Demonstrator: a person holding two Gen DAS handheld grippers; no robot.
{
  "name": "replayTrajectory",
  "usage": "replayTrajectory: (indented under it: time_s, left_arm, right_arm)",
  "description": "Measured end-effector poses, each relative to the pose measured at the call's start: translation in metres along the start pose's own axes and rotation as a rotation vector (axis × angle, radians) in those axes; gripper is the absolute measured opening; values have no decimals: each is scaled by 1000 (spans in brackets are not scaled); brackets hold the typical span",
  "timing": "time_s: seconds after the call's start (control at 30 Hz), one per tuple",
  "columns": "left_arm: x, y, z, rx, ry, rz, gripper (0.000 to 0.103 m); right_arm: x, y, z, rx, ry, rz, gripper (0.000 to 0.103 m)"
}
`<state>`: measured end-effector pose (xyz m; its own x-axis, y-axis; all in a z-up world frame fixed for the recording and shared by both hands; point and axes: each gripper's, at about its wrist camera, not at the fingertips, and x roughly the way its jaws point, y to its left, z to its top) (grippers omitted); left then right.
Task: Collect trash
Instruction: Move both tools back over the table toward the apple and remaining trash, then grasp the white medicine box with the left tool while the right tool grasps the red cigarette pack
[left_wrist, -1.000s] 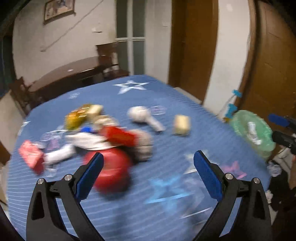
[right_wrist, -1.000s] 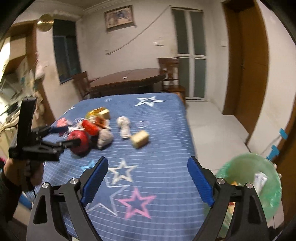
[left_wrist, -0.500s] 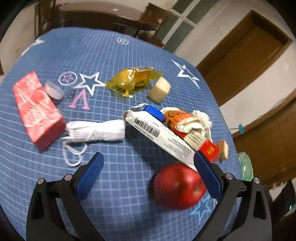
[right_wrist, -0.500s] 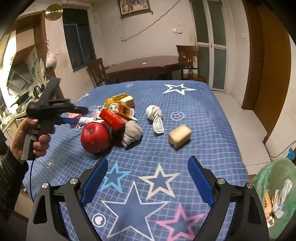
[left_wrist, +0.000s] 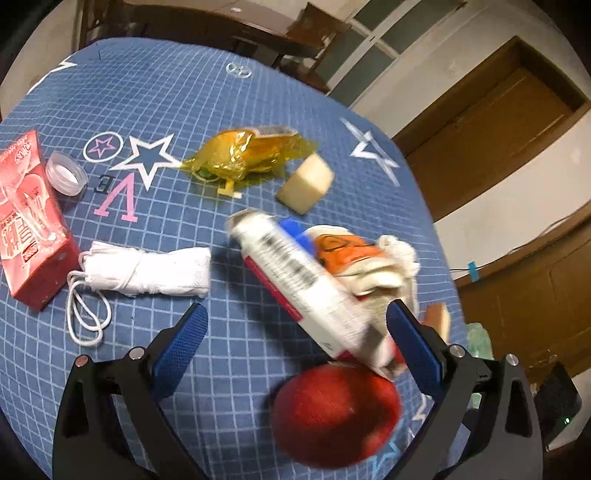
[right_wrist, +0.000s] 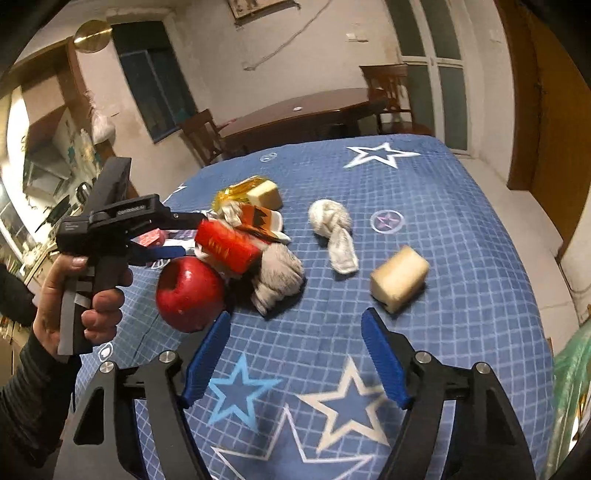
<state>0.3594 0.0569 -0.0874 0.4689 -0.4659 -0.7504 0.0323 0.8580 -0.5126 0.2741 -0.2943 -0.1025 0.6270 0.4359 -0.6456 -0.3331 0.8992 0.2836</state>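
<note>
Tongs (right_wrist: 295, 354) closing empty; only left wrist shows carton (left_wrist: 31, 218).

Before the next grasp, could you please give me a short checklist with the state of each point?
1. Left gripper empty: ok, nothing is pressed between its pads.
2. Right gripper empty: ok, jaws are closing over bare blue cloth.
3. Red apple free to lift: not ok, the long white box overhangs it.
4. Beige block standing alone: ok, nothing touches it.
5. Green trash bag in reach: cannot tell, only its edge shows.
6. The two grippers keep apart: ok, the left one hangs over the pile, away from the right.
</note>
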Motion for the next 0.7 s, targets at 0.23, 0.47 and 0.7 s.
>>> replayTrajectory:
  time_s: [0.23,0.47,0.7]
  left_arm:
    - [18,2,1,-30,66,-46,94]
    - [28,0,5,-52,54,-40,62]
    - [4,2,7,-22,9,-38,44]
  right_arm:
    - [18,13,9,-56,23,20,75]
    - [28,31,15,-127,37,41,65]
    - [57,31,35,-48,96,146,53]
